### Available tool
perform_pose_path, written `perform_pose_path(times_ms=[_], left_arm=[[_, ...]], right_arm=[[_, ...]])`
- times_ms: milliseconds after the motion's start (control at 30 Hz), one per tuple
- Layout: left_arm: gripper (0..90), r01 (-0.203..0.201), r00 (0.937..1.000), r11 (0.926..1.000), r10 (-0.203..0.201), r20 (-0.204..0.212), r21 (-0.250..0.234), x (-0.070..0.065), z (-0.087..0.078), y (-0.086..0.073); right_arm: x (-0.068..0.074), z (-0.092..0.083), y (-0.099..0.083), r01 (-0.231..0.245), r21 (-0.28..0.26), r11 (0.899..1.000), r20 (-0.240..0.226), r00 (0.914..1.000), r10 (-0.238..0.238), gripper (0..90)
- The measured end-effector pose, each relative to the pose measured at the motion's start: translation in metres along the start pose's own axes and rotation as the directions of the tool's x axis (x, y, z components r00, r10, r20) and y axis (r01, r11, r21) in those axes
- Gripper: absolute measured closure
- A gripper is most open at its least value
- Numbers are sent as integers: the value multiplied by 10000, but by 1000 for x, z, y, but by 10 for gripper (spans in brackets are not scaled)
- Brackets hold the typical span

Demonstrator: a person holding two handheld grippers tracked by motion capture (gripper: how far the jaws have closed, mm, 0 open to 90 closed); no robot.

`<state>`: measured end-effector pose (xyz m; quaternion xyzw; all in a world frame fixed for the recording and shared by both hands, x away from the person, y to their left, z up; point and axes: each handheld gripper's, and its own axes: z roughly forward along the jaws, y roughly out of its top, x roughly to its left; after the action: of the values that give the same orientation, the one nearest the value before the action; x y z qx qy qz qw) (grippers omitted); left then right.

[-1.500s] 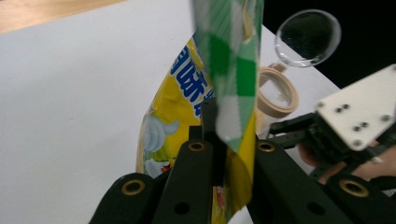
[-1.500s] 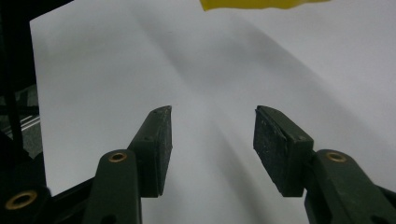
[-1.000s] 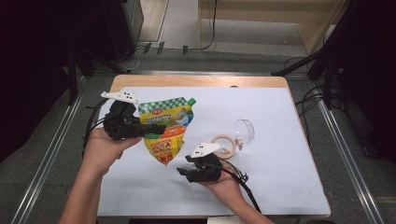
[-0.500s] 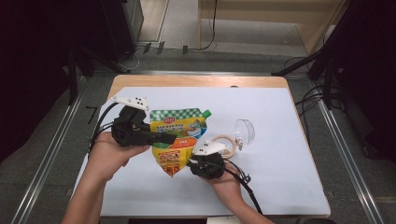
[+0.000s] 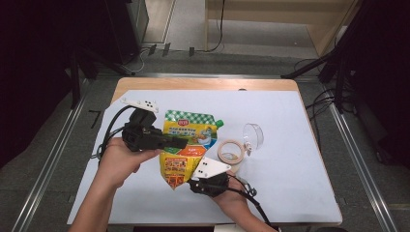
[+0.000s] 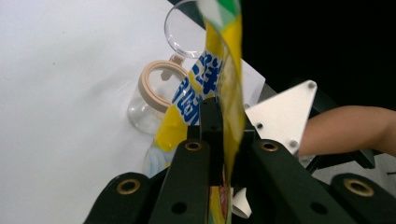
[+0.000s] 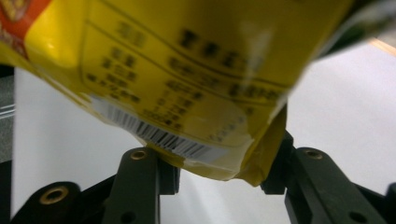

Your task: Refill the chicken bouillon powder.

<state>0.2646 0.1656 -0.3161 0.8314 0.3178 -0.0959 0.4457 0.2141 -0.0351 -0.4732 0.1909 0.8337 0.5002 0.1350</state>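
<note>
A yellow and green spouted pouch (image 5: 189,137) hangs above the white table, held in the air. My left gripper (image 5: 181,143) reaches in from the left and is shut on the pouch's side edge; in its own view the left gripper (image 6: 222,121) pinches the thin yellow pouch (image 6: 224,84). My right gripper (image 5: 191,182) sits at the pouch's lower end. In the right gripper view its jaws have just been opening, and the right gripper (image 7: 217,168) has the pouch's bottom corner (image 7: 201,93) between the pads, touching both.
A glass jar with a beige rim (image 5: 231,151) lies on its side right of the pouch, its clear lid (image 5: 254,135) hinged open; the jar (image 6: 154,93) lies beyond my left jaws. The white mat (image 5: 290,164) covers the wooden table.
The pouch has swung more upright and shifted a little to the right with the left gripper. The right gripper has come in from the right to the pouch's bottom end.
</note>
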Motion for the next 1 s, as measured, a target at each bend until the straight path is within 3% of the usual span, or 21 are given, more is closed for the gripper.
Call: perform_pose_path(times_ms=[100, 300, 533, 667, 867, 1000], left_arm=[[871, -7, 9998, 9999, 9, -181, 108, -1, 6, 1], [853, 3, 9999, 9998, -1, -120, 220, -1, 19, 2], [835, 88, 9999, 9989, -81, -151, 450, 2, 32, 3], [816, 153, 9995, 9980, -135, -294, 617, 3, 41, 2], [783, 366, 9961, 9940, -281, -835, 1030, 2, 55, 4], [773, 527, 9955, 9910, -423, -853, 1228, 3, 62, 4]], right_arm=[[4, -1, 1, -156, 45, 9999, -196, 9997, 157, 613], [9, -5, 3, -341, 166, 9993, -416, 9985, 348, 625], [21, -7, 6, -221, 197, 9996, -796, 9965, 236, 665], [23, -8, 6, -376, 264, 9989, -974, 9944, 400, 658], [24, -8, 6, -545, 428, 9976, -1246, 9904, 595, 657], [27, -8, 8, -529, 408, 9978, -1404, 9884, 581, 650]])
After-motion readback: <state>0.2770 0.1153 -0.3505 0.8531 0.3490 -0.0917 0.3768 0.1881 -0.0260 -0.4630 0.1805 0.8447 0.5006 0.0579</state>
